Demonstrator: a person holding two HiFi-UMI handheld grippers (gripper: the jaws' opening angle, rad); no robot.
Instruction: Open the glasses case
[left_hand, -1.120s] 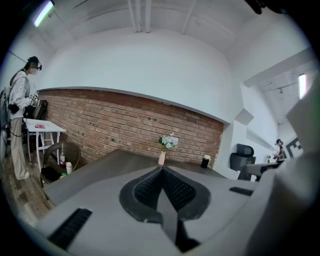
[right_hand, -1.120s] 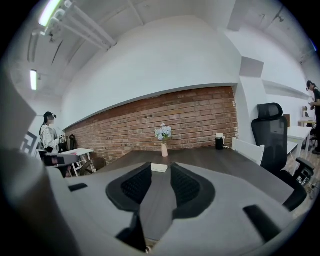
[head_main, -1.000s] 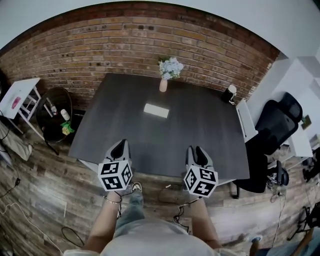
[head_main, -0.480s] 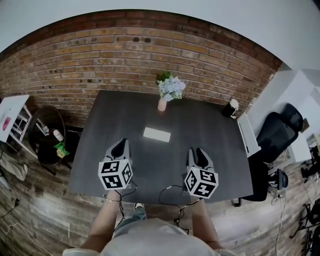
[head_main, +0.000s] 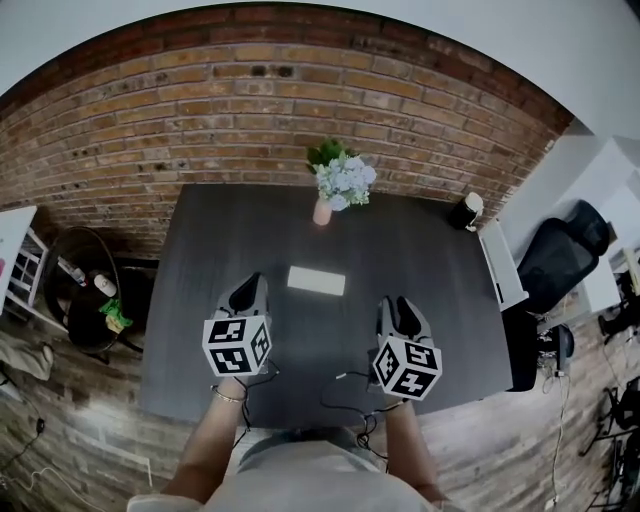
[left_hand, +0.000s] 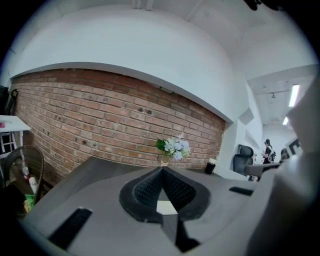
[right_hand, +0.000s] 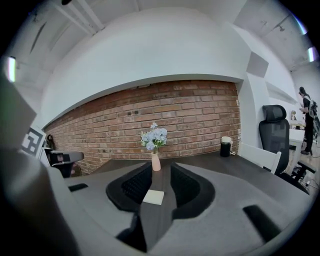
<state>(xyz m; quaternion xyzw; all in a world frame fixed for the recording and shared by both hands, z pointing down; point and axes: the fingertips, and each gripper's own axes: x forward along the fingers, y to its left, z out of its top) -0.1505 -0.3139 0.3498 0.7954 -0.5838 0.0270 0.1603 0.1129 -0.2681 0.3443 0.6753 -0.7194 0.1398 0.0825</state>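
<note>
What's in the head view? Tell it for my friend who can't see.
A flat white glasses case lies on a dark table; the left gripper and right gripper hang short of it, touching nothing. A vase of flowers stands at the far edge, by a brick wall.

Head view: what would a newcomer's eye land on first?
A white glasses case lies alone in the middle of the dark table. Behind it a vase of flowers stands by the brick wall; the left gripper and right gripper hover nearer the person, short of it.
</note>
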